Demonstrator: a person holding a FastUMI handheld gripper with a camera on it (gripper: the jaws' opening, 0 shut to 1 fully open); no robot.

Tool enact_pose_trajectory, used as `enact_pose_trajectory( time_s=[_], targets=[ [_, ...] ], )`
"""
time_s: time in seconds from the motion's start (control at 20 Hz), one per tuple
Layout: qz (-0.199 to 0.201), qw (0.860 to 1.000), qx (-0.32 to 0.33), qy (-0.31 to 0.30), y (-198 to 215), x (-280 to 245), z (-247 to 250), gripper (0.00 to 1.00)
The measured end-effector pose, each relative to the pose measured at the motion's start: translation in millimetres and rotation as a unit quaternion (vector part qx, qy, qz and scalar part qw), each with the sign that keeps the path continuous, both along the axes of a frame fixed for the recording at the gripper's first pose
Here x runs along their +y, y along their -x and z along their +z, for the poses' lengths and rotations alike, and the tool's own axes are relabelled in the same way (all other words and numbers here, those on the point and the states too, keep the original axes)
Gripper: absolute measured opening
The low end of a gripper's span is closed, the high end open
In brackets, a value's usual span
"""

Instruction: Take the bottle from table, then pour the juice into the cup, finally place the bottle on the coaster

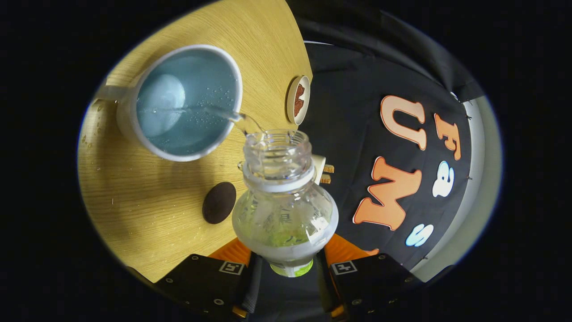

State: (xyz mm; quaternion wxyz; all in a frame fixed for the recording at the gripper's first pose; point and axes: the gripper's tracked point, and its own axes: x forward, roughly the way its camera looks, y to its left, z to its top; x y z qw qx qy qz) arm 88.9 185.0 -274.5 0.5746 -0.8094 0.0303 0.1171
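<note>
The tongs [286,261] are tilted, both fingers [237,251] pressing inward.

The light wooden table [147,214] carries a white cup [178,103] with a pale blue inside, standing well beyond the fingers. A dark round coaster [219,202] lies flat nearer them, between the cup and the claw. A small round pale-rimmed object [298,99] sits beyond, near the table's edge. Water droplets [91,134] dot the wood beside the cup.

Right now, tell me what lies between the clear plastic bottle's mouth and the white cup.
In the gripper view, a thin stream of clear liquid arcs from the bottle into the cup; the gripper clamps the bottle.
</note>
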Motion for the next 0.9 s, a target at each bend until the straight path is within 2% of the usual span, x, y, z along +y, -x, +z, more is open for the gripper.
enact_pose_trajectory(
  time_s=[0.9],
  targets=[
    [0.026,0.999,-0.004,0.038,-0.9,4.6,5.6,0.56]
  ],
)
